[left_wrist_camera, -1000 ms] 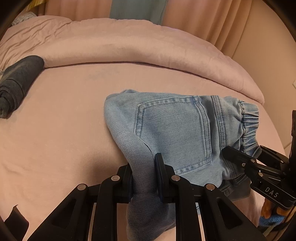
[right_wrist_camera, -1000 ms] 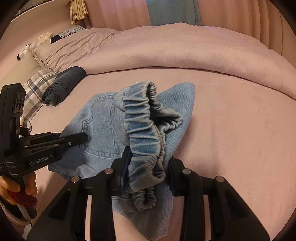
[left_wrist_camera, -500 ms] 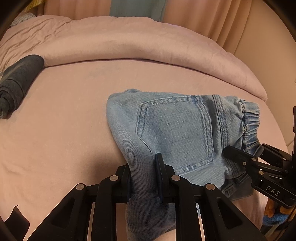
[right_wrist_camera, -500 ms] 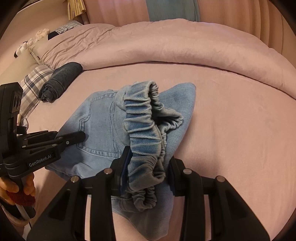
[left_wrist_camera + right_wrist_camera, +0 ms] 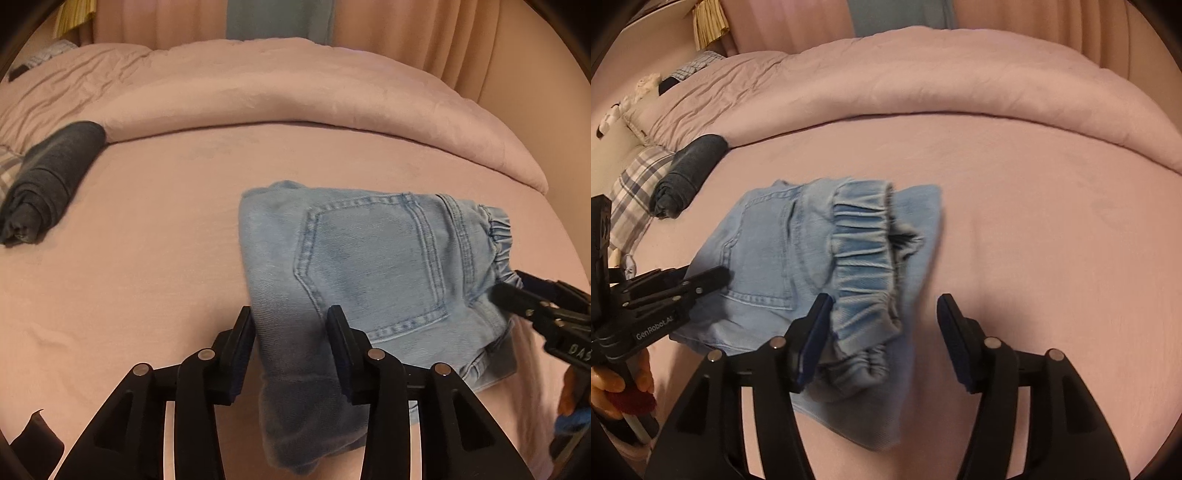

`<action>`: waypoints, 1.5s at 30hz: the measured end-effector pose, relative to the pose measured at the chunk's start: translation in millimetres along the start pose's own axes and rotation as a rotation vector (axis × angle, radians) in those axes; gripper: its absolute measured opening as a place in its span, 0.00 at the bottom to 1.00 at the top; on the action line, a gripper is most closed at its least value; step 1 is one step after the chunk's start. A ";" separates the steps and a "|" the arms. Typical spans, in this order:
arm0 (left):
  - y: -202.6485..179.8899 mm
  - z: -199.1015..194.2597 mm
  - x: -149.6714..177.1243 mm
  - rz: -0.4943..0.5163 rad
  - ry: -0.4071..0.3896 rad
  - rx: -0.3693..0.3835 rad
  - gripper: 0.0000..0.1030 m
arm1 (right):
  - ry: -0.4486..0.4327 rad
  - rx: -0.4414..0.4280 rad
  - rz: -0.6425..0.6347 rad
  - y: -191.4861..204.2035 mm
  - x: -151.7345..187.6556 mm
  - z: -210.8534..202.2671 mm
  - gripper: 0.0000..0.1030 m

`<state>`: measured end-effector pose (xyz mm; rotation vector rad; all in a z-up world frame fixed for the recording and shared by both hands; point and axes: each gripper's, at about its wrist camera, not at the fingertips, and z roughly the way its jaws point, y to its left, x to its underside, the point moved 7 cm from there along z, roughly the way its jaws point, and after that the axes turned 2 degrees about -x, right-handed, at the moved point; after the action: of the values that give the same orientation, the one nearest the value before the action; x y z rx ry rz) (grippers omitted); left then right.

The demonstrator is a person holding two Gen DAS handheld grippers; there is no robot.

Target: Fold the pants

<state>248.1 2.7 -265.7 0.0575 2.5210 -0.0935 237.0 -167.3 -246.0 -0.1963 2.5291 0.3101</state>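
Light blue denim pants (image 5: 369,258) lie folded on the pink bed sheet (image 5: 147,277), back pocket up. My left gripper (image 5: 291,332) straddles the folded left edge; its jaws are opening, and the cloth sits loose between them, resting on the bed. In the right wrist view the pants (image 5: 768,251) show their elastic waistband (image 5: 864,266) bunched on top. My right gripper (image 5: 884,325) has its jaws opening wide; the waistband rests against the left finger and the right finger stands clear of it. Each gripper shows in the other's view: right gripper (image 5: 517,291), left gripper (image 5: 701,280).
A dark rolled garment (image 5: 48,184) lies at the far left of the bed, beside a plaid pillow (image 5: 631,188). A bunched pink duvet (image 5: 295,85) runs across the back. A hand (image 5: 613,384) holds the left gripper's handle. Curtains hang behind.
Both grippers' jaws have spread apart and let go of the denim. The waistband, held up before, has dropped onto the folded pants. Neither hand has shifted much.
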 end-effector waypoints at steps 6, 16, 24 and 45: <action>8.1 -20.3 -5.8 -0.007 -0.050 -0.031 0.44 | -0.048 0.082 -0.046 4.6 -7.8 -17.3 0.59; -24.2 -24.3 -6.4 0.061 -0.082 0.042 0.53 | -0.183 0.085 -0.179 32.6 -35.4 -46.3 0.58; -43.2 1.5 13.2 0.129 -0.009 0.033 0.53 | -0.058 0.044 -0.215 35.5 -25.9 -2.1 0.34; -39.5 -19.8 38.9 0.118 0.013 0.026 0.53 | 0.016 -0.016 -0.084 26.9 7.4 -7.2 0.36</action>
<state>202.5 -34.3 -270.0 0.2175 2.5227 -0.0787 221.6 -143.8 -239.6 -0.3120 2.5267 0.2963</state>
